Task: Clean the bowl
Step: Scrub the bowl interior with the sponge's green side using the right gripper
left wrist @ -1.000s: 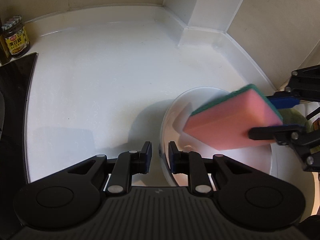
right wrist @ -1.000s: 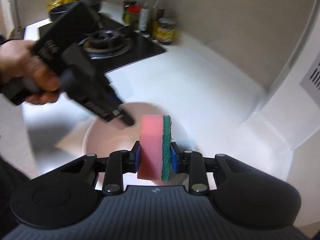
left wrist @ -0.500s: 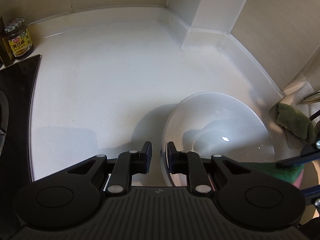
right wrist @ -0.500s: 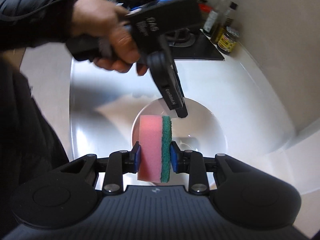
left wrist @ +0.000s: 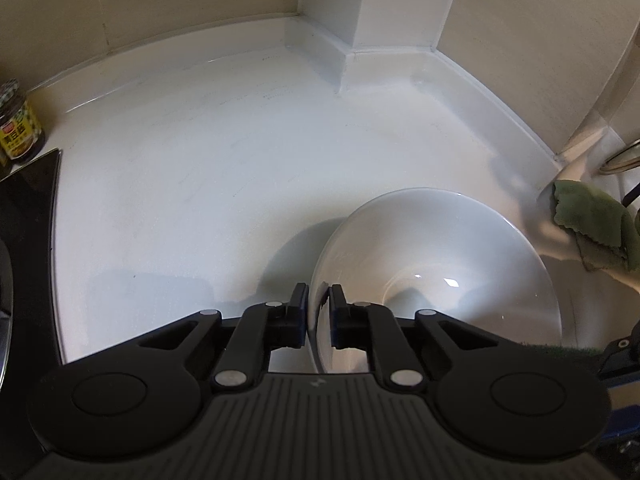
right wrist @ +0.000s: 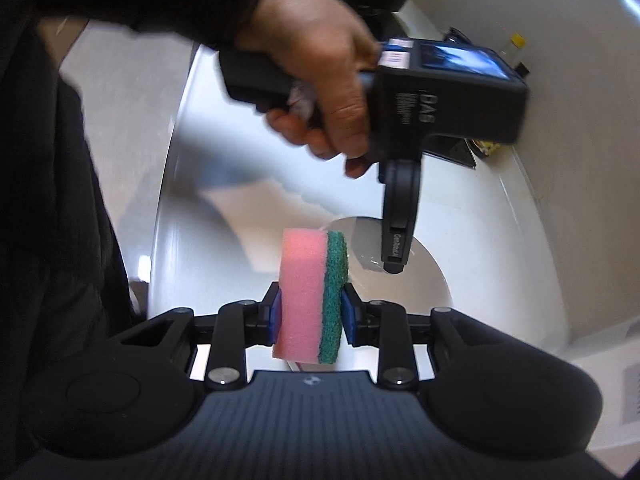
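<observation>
A white bowl point(left wrist: 448, 264) sits on the white counter, tilted toward the right. My left gripper point(left wrist: 319, 306) is shut on the bowl's near rim. The bowl also shows in the right wrist view point(right wrist: 424, 276), with the left gripper point(right wrist: 394, 264) on its rim from above. My right gripper point(right wrist: 312, 314) is shut on a pink sponge with a green scouring side point(right wrist: 310, 292), held outside the bowl, near its edge. A strip of the sponge's green side point(left wrist: 560, 347) shows at the lower right of the left wrist view.
A sauce jar point(left wrist: 18, 128) stands at the far left beside the black stove top point(left wrist: 28, 216). A green cloth point(left wrist: 592, 224) lies right of the bowl by the sink edge. A wall corner column point(left wrist: 392, 4) rises behind. The person's hand point(right wrist: 320, 52) holds the left gripper.
The sponge has come out of the bowl and moved off to the right and down. My left gripper has kept its hold on the bowl's rim, shifting back slightly.
</observation>
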Demonstrator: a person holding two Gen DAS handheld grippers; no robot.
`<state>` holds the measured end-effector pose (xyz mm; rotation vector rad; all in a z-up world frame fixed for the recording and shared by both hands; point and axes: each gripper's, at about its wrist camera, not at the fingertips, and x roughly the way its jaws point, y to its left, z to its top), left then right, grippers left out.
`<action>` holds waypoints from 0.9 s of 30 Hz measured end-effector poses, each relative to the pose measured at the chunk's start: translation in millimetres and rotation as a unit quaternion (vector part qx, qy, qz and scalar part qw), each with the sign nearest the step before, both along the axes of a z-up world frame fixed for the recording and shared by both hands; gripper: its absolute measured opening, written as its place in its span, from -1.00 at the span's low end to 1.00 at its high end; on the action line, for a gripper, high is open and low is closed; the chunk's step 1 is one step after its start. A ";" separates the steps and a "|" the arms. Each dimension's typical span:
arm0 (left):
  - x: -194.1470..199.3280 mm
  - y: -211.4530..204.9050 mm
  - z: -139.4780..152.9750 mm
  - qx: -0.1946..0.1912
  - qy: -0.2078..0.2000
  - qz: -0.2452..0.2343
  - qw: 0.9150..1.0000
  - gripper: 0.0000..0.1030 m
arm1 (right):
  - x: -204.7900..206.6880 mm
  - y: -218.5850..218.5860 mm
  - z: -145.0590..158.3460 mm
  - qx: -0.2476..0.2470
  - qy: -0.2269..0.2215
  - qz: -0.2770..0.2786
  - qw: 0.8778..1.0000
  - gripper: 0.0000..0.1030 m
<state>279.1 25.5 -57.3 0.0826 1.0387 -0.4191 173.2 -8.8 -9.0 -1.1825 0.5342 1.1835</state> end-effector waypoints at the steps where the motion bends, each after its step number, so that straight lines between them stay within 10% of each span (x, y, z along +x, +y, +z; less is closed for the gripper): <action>1: 2.6 0.3 -0.4 -0.003 0.002 -0.001 1.000 -0.77 | -2.7 -1.5 -2.1 -0.011 -0.016 0.010 1.000 -0.49; 13: -29.1 4.3 12.3 0.004 0.014 0.121 0.993 -0.67 | -8.8 2.6 -20.8 -0.025 -0.060 0.010 0.998 -0.49; 27: 3.7 -18.4 -1.8 0.042 0.022 0.000 0.999 -0.75 | -8.5 -4.2 -24.2 -0.050 -0.077 0.039 0.995 -0.49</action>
